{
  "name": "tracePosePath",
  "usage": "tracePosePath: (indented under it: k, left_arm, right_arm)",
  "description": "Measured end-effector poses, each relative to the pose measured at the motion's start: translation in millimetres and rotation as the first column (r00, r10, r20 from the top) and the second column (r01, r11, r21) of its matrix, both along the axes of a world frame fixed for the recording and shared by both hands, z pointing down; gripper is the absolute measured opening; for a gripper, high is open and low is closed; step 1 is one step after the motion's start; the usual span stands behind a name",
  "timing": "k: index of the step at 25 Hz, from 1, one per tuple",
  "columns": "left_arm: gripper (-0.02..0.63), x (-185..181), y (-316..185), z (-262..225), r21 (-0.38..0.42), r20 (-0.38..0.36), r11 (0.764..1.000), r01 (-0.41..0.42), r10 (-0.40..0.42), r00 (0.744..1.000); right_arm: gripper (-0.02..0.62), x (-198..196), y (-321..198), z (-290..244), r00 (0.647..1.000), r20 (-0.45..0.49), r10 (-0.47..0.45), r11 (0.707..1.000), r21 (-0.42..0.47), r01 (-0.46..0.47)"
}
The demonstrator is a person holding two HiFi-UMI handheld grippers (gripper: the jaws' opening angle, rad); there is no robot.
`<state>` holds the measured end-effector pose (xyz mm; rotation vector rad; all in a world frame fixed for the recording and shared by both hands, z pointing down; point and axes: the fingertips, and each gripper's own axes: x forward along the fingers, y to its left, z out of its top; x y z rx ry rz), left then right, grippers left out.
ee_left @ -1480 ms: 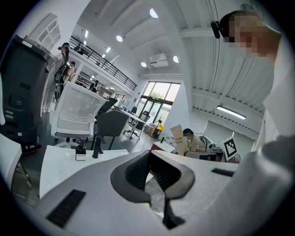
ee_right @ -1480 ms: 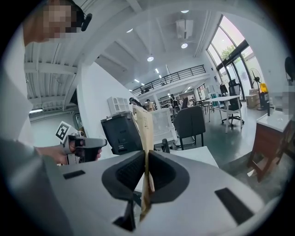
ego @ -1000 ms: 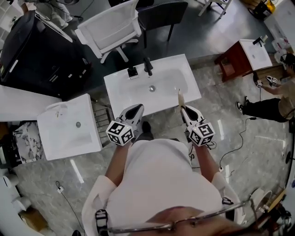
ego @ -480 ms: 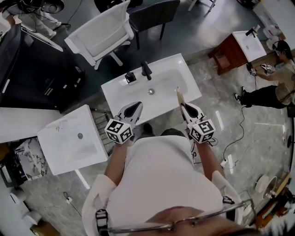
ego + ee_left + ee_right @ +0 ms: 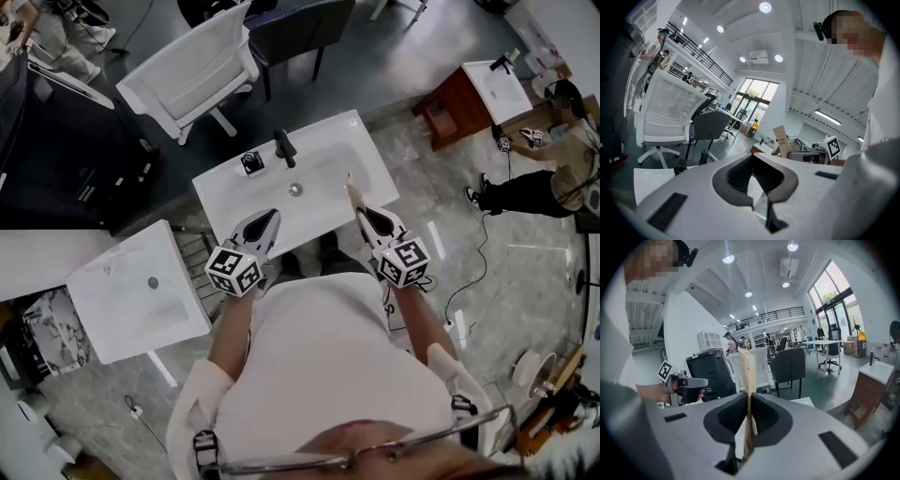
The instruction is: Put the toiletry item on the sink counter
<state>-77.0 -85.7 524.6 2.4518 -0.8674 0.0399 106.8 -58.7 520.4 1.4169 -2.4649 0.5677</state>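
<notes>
Right gripper point(image 5: 362, 212): tongs narrow, clamped on a flat tan sachet point(image 5: 352, 191), which stands upright over the sink point(image 5: 225, 192) rim at 4 o'clock.
Left gripper point(image 5: 270, 216): tongs closed, empty, at the sink's 7 o'clock.
Change: both have shifted slightly, level. The sachet is still gripped, not lowered.
Placement judged pending.

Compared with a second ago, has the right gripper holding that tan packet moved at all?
Yes, a little. The right gripper, shut on the tan packet, has edged forward over the white sink's front rim, toward the faucet.
</notes>
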Motion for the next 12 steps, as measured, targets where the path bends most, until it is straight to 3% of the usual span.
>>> tracePosePath:
  k: [12]
  left_arm:
    - [0.003, 30.9, -23.5, 6.8, -0.026, 0.008, 0.99, 0.137, -0.137, 0.991]
  right_arm:
    - [0.032, 30.9, -53.0, 10.9, 0.989, -0.021, -0.145, 0.989, -0.023, 0.144]
